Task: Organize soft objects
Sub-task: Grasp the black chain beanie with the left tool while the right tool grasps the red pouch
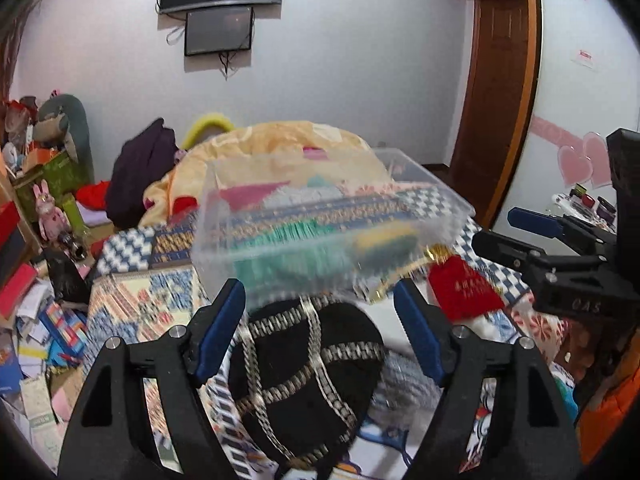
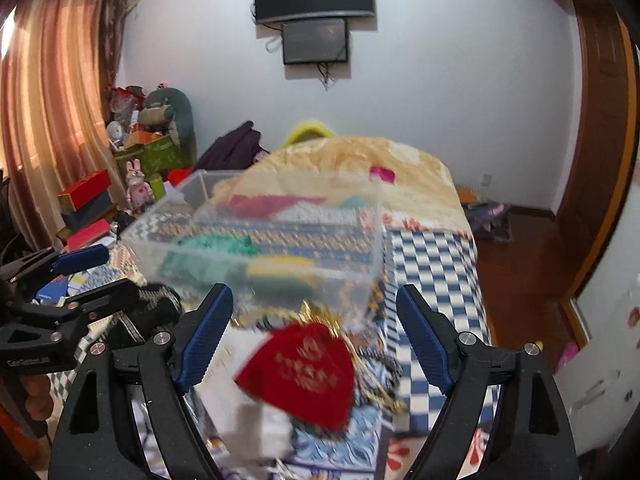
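Your left claw [image 1: 320, 328] stands wide open, its blue pads spread with nothing between them. Just below and ahead of it a black hat [image 1: 304, 392] with pale woven bands lies on the bed [image 1: 132, 296], its crown showing in the gap between the fingers without touching either pad. Your right claw [image 2: 316, 336] is spread just as wide and holds nothing. Under it a red pouch [image 2: 300, 372] with gold lettering rests on the bedding, blurred, with a gold fringe trailing from it.

Beyond both claws sits a clear box [image 1: 320, 232] on the patterned bedspread; it is blurred, and through its walls you see something teal and something yellow inside, though you cannot tell what they are. In the left view the pouch lies right of the hat, near the box's right corner. Each claw shows in the other's view, off to the side and apart from the box.

A rumpled yellow quilt [image 2: 360, 176] is heaped behind the box, and two dark screens [image 2: 314, 8] hang on the wall.
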`<move>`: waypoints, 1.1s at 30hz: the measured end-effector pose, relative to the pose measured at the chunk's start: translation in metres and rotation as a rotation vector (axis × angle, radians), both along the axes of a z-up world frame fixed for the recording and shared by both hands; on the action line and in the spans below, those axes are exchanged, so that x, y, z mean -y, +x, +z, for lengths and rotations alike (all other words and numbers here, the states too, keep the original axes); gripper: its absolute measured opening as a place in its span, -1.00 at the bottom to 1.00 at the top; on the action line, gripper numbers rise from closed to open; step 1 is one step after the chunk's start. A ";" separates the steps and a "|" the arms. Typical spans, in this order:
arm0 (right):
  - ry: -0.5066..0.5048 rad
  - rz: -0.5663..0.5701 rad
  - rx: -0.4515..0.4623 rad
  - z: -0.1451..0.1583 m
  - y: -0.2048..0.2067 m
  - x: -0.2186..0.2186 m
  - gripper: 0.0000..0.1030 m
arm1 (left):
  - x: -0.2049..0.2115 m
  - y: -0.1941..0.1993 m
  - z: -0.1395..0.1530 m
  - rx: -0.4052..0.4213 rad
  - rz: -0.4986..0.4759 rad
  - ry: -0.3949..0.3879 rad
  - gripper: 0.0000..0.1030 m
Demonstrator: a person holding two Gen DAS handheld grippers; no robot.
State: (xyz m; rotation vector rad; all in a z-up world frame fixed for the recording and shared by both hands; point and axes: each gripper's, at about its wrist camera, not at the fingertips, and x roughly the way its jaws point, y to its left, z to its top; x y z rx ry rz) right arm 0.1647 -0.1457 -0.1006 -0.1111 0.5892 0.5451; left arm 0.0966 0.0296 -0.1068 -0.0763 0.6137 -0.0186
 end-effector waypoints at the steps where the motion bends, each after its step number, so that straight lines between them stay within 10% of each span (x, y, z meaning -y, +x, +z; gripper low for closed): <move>1: 0.000 -0.004 -0.017 -0.005 0.000 0.003 0.59 | 0.001 -0.002 -0.005 -0.008 -0.007 -0.009 0.49; 12: -0.002 -0.003 -0.106 -0.031 -0.002 0.009 0.57 | -0.007 -0.021 -0.030 -0.022 0.019 -0.042 0.46; 19: -0.019 0.033 -0.123 -0.037 -0.005 0.005 -0.07 | -0.019 -0.026 -0.026 -0.003 0.019 -0.097 -0.06; 33: 0.007 0.050 -0.093 -0.025 -0.011 0.008 -0.54 | -0.026 -0.031 -0.019 0.005 0.019 -0.160 -0.62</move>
